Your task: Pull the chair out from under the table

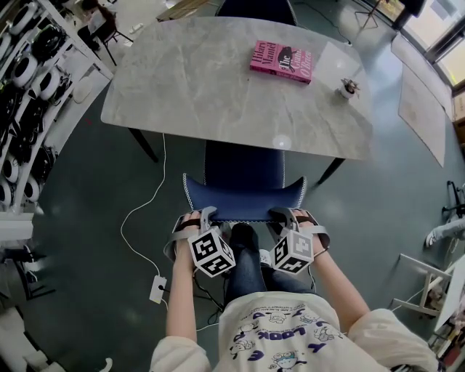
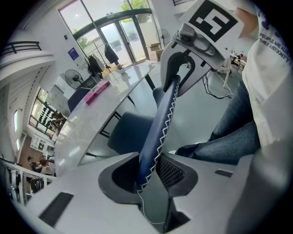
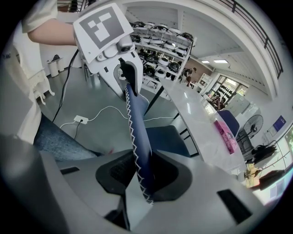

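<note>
firmly, both hand-held grippers [image 1: 207, 213] [image 1: 280, 213] pinch the chair [image 1: 243, 190].

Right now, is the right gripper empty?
No: in the right gripper view, the right gripper has its fingers closed on the top edge of the blue chair backrest.

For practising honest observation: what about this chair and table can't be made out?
Chair legs: head view, hidden beneath its seat.
Seat front: head view, covered by the table.
Small object near the table's right edge: head view, too small to identify.
Far chair: head view, cut by top edge.
</note>
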### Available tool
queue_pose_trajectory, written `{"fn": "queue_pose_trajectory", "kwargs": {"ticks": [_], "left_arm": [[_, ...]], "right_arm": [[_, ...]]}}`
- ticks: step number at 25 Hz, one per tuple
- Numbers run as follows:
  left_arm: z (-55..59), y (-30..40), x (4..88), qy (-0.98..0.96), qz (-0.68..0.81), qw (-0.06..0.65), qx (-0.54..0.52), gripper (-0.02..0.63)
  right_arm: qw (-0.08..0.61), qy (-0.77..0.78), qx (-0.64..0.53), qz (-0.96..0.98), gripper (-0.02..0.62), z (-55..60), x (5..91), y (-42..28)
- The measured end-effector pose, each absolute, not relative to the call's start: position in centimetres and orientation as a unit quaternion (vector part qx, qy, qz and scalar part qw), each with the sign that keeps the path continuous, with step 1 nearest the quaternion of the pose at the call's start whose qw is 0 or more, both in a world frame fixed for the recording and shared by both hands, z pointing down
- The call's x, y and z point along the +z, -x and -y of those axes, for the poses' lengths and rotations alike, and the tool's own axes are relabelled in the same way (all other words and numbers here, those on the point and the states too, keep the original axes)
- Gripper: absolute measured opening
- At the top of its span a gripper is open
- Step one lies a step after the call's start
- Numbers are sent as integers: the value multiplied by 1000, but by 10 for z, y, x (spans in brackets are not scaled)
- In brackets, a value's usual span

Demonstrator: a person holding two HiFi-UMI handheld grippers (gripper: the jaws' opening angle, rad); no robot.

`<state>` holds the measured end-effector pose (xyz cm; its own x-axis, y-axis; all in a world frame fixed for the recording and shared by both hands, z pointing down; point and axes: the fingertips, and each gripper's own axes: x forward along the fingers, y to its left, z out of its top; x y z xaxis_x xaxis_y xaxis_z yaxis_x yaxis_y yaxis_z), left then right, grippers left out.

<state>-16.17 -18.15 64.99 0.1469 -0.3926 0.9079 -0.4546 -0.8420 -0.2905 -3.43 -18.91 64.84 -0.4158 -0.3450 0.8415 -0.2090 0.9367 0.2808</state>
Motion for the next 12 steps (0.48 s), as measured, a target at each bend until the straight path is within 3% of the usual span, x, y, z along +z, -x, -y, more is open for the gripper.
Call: {"fn": "queue_pose_trajectory", "kwargs": {"ticks": [12], "left_arm": [[120, 157, 648, -745, 288, 40, 600, 124]], "right_arm": [[513, -146, -73, 843, 98, 132, 646, 29]]}}
